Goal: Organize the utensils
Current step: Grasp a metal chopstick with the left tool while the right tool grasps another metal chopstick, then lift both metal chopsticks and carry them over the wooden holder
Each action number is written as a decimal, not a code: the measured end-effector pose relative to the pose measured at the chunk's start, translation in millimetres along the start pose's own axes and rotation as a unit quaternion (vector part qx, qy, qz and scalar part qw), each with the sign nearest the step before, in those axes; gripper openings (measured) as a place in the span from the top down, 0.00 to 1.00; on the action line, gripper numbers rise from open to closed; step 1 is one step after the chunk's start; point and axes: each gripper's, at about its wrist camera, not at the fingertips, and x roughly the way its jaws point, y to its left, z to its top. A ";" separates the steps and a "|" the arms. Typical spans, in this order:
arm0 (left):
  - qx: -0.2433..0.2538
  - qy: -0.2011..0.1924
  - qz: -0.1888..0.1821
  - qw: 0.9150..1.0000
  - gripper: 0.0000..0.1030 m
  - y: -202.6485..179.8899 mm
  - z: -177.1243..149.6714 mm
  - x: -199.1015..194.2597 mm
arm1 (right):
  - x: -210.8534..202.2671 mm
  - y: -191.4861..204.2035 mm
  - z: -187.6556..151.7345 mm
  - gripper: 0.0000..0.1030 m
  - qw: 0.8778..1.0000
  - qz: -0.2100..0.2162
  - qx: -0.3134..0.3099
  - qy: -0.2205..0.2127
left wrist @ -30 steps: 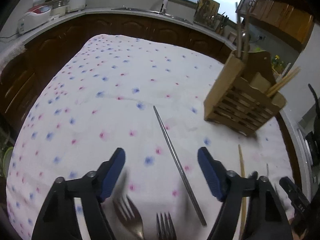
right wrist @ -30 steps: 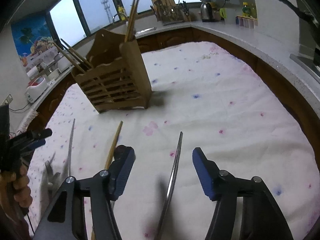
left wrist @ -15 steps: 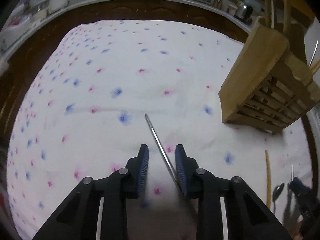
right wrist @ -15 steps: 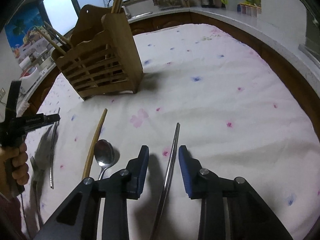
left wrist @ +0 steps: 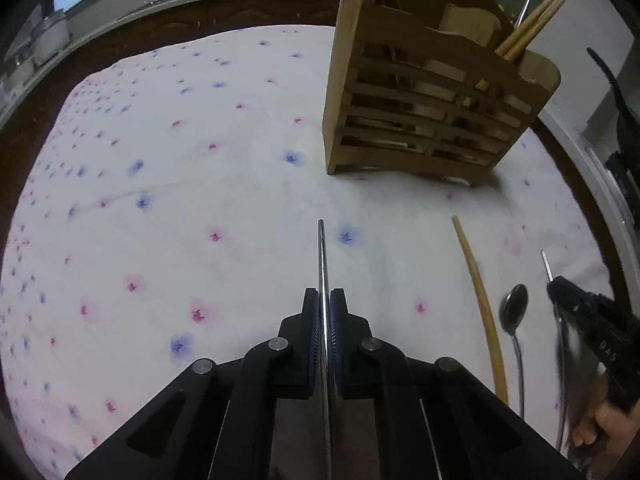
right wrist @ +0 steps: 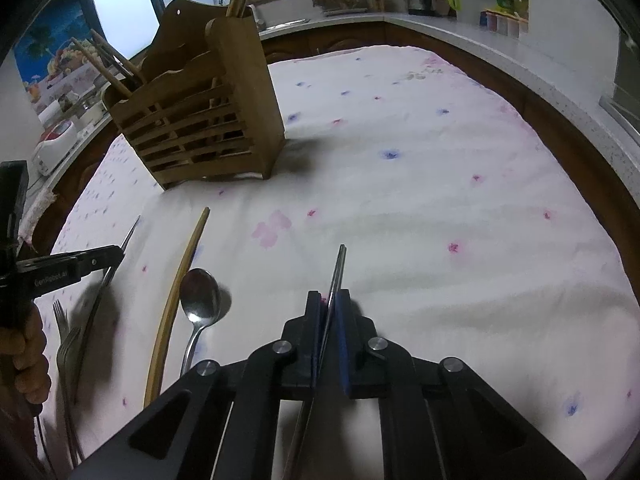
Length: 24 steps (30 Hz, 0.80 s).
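My left gripper (left wrist: 325, 294) is shut on a thin metal chopstick (left wrist: 322, 256) that points forward over the cloth. My right gripper (right wrist: 329, 296) is shut on a second metal chopstick (right wrist: 338, 268). The wooden utensil holder (left wrist: 424, 108) stands ahead, with chopsticks in it; it also shows in the right wrist view (right wrist: 200, 112). On the cloth lie a wooden chopstick (right wrist: 176, 292), a spoon (right wrist: 198, 300) and forks (right wrist: 66, 340). The left gripper shows at the left of the right wrist view (right wrist: 116, 254), holding its chopstick.
The table carries a white cloth (right wrist: 420, 184) with pink and blue flowers. Dark cabinets and a counter (right wrist: 460, 36) with a kettle and jars ring the table. The right gripper shows at the right edge of the left wrist view (left wrist: 560, 288).
Both grippers went from open to shut, each closing on its metal chopstick. Both moved closer to the utensil holder, and the left chopstick now lies straight between the fingers.
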 end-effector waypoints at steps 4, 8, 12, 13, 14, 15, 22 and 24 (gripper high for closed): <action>0.008 0.011 0.010 1.000 0.85 -3.6 9.9 4.1 | 2.0 -0.2 2.5 0.92 1.000 0.004 0.001 0.003; 0.039 0.011 0.035 0.999 0.83 -15.6 11.9 3.6 | 4.8 -1.1 4.9 0.92 1.000 0.010 -0.001 0.003; 0.048 0.000 0.039 0.998 0.84 -18.4 8.4 3.4 | 4.6 0.3 2.9 0.91 1.000 0.008 -0.008 -0.005; 0.051 -0.004 0.040 0.998 0.88 -19.6 6.8 2.5 | 4.4 1.2 1.8 0.91 1.000 0.006 -0.010 -0.009; 0.052 -0.005 0.040 0.998 0.91 -19.4 6.0 3.2 | 4.3 2.5 1.5 0.92 1.000 0.003 -0.012 -0.011; 0.053 -0.006 0.042 0.998 0.96 -20.5 4.9 3.0 | 4.4 5.1 1.9 0.92 1.000 -0.004 -0.017 -0.010; 0.044 -0.015 0.022 0.999 0.97 -19.7 -1.7 -15.9 | -4.8 4.1 5.6 0.95 1.000 0.017 -0.002 -0.011; 0.034 -0.021 -0.001 0.999 0.97 -15.9 -2.8 -30.2 | -15.6 6.6 7.4 0.95 0.999 0.024 -0.003 -0.021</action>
